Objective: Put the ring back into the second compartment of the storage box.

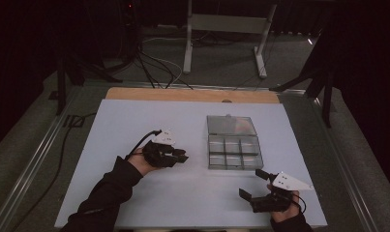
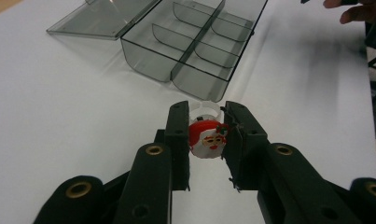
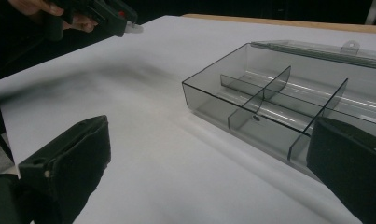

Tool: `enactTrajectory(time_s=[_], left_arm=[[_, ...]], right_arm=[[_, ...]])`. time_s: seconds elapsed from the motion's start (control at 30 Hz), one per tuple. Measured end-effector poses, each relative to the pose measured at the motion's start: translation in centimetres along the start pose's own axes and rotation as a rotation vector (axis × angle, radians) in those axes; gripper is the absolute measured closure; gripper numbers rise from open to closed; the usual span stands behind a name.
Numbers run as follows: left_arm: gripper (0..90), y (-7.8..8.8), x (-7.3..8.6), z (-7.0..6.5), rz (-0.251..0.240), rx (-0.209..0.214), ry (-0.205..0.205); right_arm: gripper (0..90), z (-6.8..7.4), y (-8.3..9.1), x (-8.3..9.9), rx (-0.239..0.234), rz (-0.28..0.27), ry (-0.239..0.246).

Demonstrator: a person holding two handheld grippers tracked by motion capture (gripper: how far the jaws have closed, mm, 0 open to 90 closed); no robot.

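One Santa ring (image 2: pixel 208 138), half-hidden in left claw (image 2: pixel 205 140)

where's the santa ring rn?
Clamped between the left tongs: the Santa ring shows in the left gripper view, above the white table, short of the open compartment box.

left hand-held gripper (image 2: pixel 206 140) | clamps Santa ring (image 2: pixel 208 138) (white band behind) | open compartment box (image 2: pixel 190 42) beyond, apart
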State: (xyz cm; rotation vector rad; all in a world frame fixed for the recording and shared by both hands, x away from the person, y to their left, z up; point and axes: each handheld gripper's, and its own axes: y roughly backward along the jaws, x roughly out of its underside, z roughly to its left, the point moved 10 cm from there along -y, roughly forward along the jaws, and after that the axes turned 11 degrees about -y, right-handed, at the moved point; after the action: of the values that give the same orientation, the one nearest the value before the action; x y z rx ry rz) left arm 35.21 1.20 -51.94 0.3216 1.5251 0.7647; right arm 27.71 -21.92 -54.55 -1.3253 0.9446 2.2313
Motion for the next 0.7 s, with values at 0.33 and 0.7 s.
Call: enactTrajectory(time_s=[0.33,0.7], left_arm=[[73.3,-1.1,-1.3,0.2,-0.012,0.017,0.003],[73.2,-2.1,-3.1,0.5,-0.019,0.021,-0.015]], right_arm=[[0.0,-0.1,0.1,0.0,0.001,-0.001,-0.005],[0.0,0.0,0.1,0.0,-0.002,-0.001,-0.006]])
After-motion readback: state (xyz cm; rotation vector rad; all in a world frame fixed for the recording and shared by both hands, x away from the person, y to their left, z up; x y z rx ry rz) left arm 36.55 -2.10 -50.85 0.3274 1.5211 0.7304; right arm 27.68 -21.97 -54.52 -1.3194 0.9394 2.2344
